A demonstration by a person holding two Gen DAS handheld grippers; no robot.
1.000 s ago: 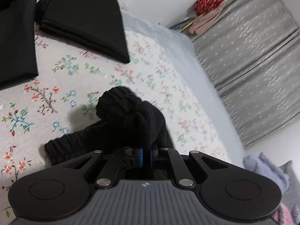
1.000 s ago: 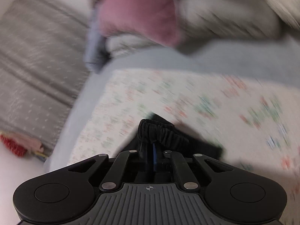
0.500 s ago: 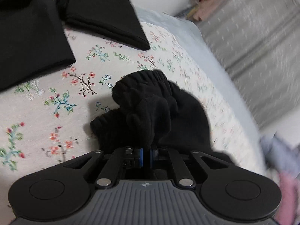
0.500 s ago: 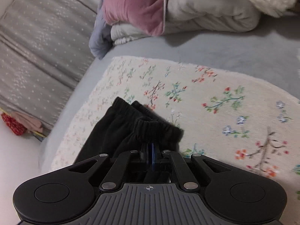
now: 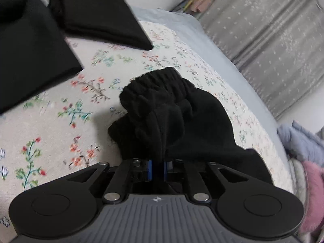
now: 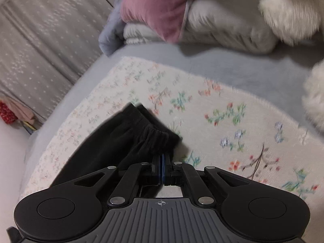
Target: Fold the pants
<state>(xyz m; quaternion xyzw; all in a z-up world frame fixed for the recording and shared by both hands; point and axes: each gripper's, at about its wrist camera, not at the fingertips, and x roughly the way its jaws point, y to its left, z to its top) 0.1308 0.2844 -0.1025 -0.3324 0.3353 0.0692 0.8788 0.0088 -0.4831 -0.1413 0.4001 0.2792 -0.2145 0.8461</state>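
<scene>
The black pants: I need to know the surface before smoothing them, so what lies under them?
Under the pants lies a flowered cloth over a pale blue sheet. What is directly beneath the pants stays covered.

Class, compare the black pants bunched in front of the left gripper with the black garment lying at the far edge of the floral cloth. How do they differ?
The black pants are crumpled into a heap; the folded black garment lies flat with straight edges. The pants show a gathered elastic band and a fuzzy texture; the folded garment looks smooth. The pants sit between the blue pads of the left hand-held gripper; nothing touches the folded garment. Both are black and rest on the floral cloth.
</scene>
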